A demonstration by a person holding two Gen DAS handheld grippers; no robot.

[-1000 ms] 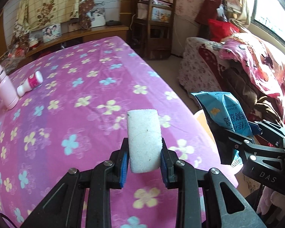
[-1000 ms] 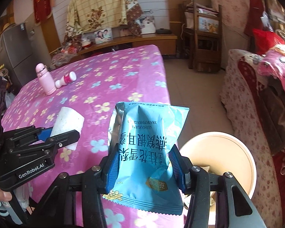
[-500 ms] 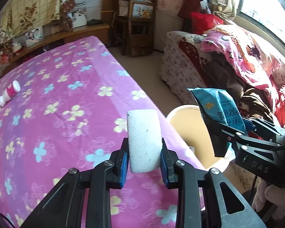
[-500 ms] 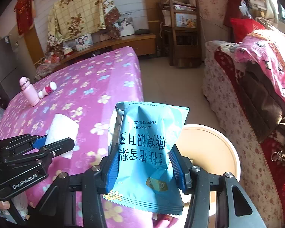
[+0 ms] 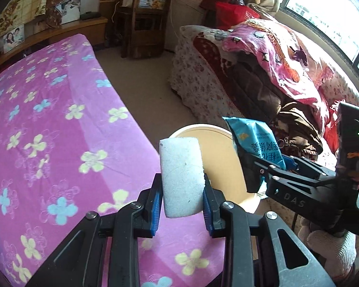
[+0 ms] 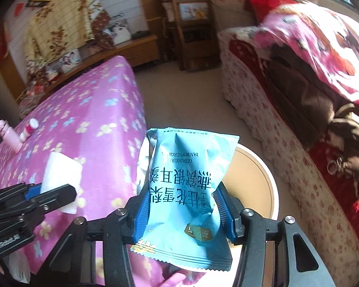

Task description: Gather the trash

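On the far left of the purple floral tablecloth (image 6: 88,129), 2 pink bottles (image 6: 10,136) remain. My left gripper (image 5: 181,198) clamps a white foam block (image 5: 181,177) over the table's edge. My right gripper (image 6: 180,211) pinches a blue snack packet (image 6: 186,191) above the round bin (image 6: 263,181); neither piece is dropped yet.

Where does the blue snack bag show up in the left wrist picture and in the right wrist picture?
Left wrist: the blue snack bag sits right of centre, clamped by the right gripper, over the bin's far side.
Right wrist: the bag fills the lower centre, between that gripper's fingers.
Shared landmark: the round tan bin beside the purple floral bed.
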